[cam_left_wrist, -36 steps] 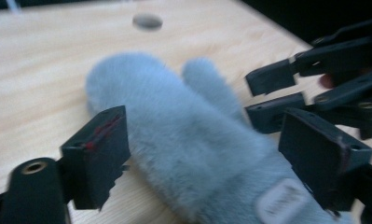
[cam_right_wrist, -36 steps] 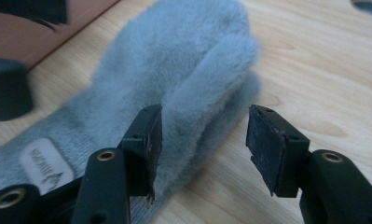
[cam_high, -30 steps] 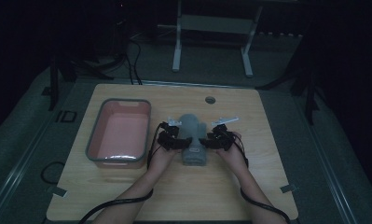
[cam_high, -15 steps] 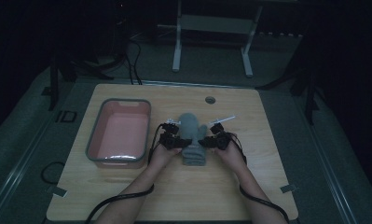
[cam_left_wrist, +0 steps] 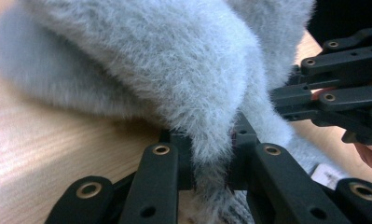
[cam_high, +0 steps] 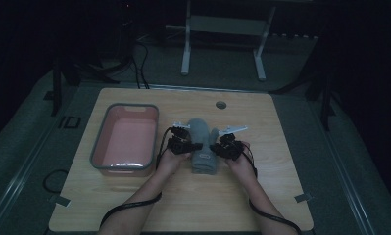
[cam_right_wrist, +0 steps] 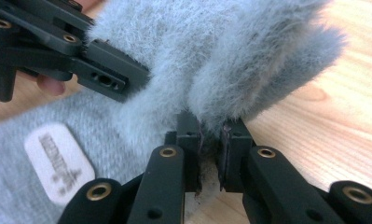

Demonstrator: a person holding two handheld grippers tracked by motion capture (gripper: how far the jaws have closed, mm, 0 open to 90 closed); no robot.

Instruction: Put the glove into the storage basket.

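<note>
Grey fuzzy garment on table, opposite edges pinched in both grippers' just-closed jaws

We found only one piece of lettering: a small pale rounded patch sewn onto the flat knitted part of the fluffy grey fabric item carried dark printed characters, seen in the right gripper view. They were too blurred for us to read a single word. A white tag on that item in the left gripper view bore tiny marks, equally unreadable.
</note>
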